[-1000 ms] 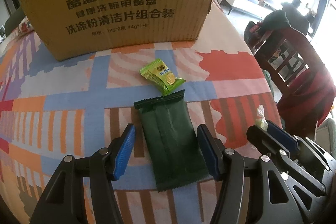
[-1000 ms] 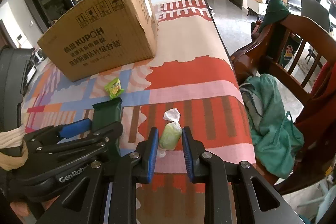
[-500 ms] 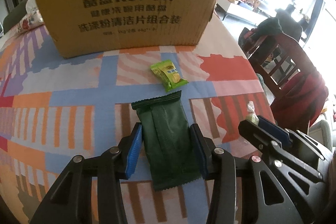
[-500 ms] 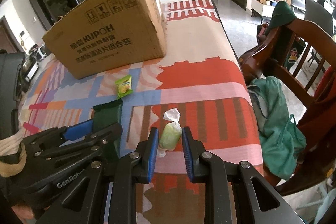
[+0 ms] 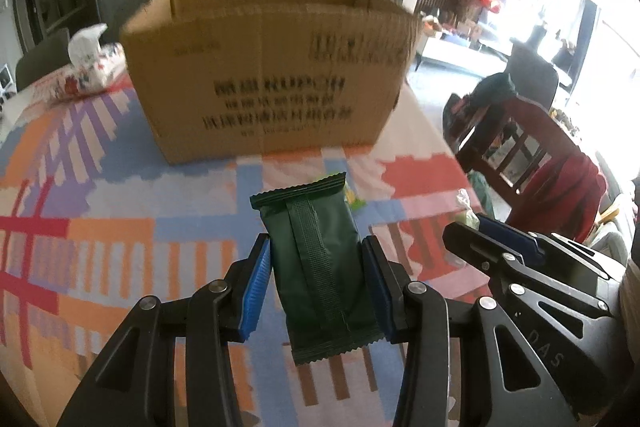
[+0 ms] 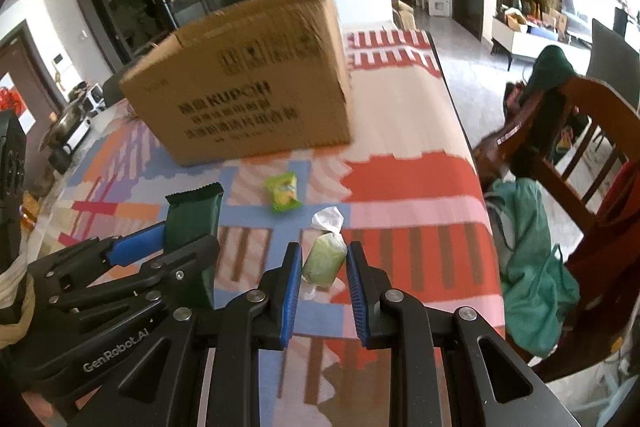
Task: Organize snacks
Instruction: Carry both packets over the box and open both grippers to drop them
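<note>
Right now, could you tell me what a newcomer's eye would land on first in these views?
Probably the big open cardboard box at the back of the bright patchwork tablecloth. Next, the left gripper clamping a dark green packet lifted off the cloth, and the right gripper holding a pale green wrapped snack. A small lime packet lies between them and the box.

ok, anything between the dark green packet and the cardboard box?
Only the small lime-green snack packet on the patterned tablecloth, clearest in the right wrist view.

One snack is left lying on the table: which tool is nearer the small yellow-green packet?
Left. The left tool, gripping the dark green pack, sits just short of the packet; the right tool is farther off.
</note>
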